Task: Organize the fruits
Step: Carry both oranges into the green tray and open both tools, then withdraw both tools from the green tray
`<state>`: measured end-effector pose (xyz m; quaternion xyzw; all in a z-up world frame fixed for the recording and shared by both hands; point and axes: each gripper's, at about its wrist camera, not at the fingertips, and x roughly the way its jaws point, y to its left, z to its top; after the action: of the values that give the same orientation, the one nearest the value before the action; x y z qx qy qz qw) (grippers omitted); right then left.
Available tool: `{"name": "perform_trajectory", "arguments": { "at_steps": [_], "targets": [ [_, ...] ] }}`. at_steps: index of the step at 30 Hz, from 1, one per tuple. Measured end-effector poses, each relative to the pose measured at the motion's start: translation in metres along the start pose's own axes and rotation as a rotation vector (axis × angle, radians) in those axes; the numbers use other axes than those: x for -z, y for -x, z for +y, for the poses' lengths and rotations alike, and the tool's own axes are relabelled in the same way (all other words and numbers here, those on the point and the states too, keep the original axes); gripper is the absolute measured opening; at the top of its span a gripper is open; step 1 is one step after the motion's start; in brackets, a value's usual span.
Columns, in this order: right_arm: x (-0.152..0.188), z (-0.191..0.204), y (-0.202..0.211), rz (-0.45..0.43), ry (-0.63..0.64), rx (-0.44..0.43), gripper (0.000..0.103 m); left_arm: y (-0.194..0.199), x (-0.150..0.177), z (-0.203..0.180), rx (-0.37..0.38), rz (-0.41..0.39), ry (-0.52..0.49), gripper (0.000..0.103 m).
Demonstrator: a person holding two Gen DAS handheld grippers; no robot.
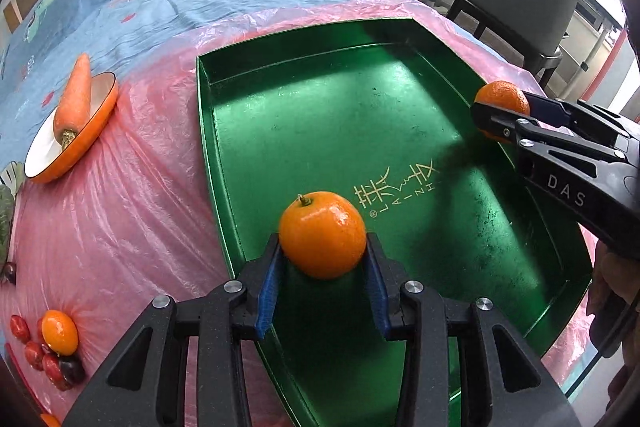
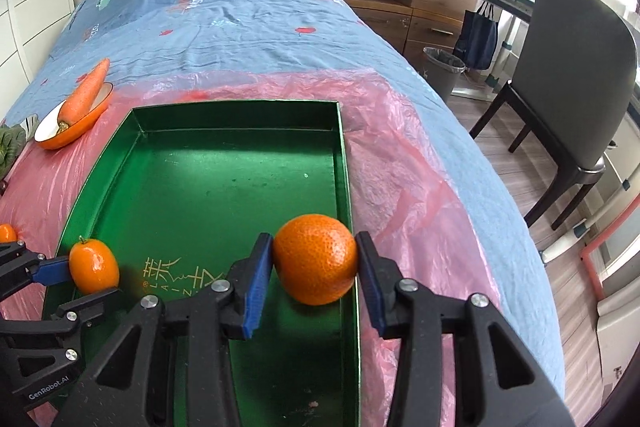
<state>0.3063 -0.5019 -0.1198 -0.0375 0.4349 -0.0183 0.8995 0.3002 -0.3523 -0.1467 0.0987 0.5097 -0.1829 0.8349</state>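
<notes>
A green tray lies on a pink plastic sheet on the bed. My left gripper is shut on a smooth orange with a stem, held over the tray's near left part; it also shows in the right wrist view. My right gripper is shut on a rough-skinned mandarin above the tray's right rim; it shows in the left wrist view. More fruit lies left of the tray: a small orange and red and dark fruits.
An orange bowl holding a carrot stands at the far left of the sheet. Green leaves lie at the left edge. A dark chair and a bin stand right of the bed.
</notes>
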Motion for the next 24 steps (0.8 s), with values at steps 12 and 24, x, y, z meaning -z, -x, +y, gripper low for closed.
{"name": "perform_trajectory", "arguments": {
  "at_steps": [12, 24],
  "targets": [
    [0.018, 0.007, 0.003, 0.016, 0.063, 0.065, 0.098, 0.028, 0.019, -0.002, -0.009, -0.034, -0.05, 0.042],
    [0.025, -0.008, 0.083, -0.084, -0.034, 0.047, 0.103, 0.108, 0.038, 0.015, -0.003, -0.108, 0.009, 0.043]
  ]
}}
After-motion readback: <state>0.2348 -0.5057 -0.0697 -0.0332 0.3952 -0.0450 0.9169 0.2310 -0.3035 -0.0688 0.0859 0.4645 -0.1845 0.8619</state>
